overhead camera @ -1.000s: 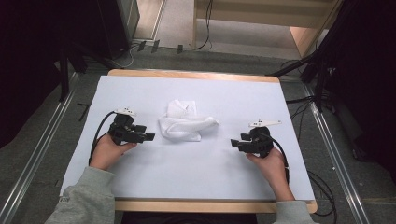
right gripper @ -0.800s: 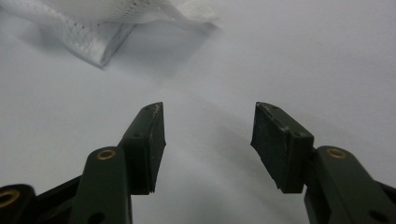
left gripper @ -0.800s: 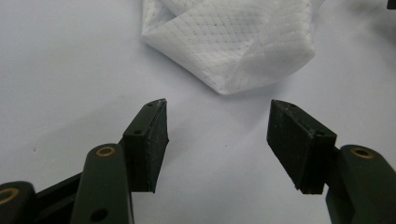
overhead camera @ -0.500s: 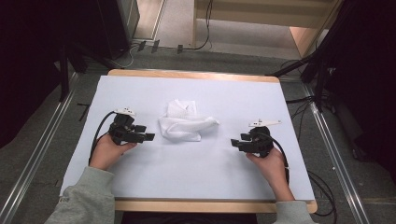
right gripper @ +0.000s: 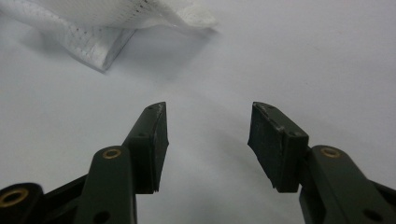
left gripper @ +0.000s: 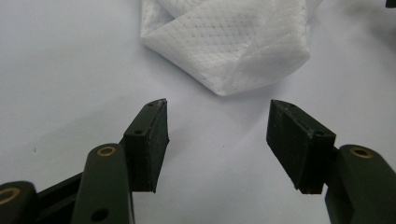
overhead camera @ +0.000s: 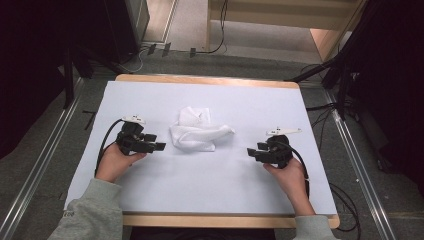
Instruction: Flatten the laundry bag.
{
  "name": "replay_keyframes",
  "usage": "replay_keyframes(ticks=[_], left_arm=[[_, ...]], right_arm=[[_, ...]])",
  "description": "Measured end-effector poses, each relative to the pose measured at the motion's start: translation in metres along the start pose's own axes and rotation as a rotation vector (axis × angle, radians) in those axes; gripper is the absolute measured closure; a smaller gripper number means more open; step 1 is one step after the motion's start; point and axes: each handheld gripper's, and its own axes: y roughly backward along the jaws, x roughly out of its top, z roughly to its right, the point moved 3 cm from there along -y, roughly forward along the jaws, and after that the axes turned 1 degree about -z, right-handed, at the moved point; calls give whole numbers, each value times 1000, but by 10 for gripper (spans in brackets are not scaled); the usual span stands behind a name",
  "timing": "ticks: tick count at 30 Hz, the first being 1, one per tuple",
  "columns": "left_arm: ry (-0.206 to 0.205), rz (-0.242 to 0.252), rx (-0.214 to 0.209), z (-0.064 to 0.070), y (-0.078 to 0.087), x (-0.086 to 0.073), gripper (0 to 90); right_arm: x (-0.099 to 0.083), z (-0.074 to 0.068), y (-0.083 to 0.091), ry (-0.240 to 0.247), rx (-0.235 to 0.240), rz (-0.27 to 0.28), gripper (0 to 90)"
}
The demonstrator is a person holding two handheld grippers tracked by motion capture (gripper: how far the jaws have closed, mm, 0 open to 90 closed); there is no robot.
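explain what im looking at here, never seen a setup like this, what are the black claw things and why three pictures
A person sits at a table covered with a white sheet and holds a hand tool in each hand: two-jaw grippers, squeezed to pinch things. The high view looks down from above, showing the left gripper and right gripper with cables trailing back. The other two pictures come from small cameras riding on each gripper, looking along its black jaws. In the left gripper view and the right gripper view the jaws stand apart, holding nothing. Between the grippers lies a crumpled white cloth, closer to the left one. Nothing touches it.
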Motion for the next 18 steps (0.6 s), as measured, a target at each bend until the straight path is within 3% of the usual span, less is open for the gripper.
replay_keyframes(ticks=[10, 18], left_arm=[[4, -1, -12, 3, 4, 0, 407], [18, 7, 2, 1, 10, -6, 408]], right_arm=[[18, -9, 6, 15, -17, 20, 528], [34, -20, -1, 28, 13, 24, 553]])
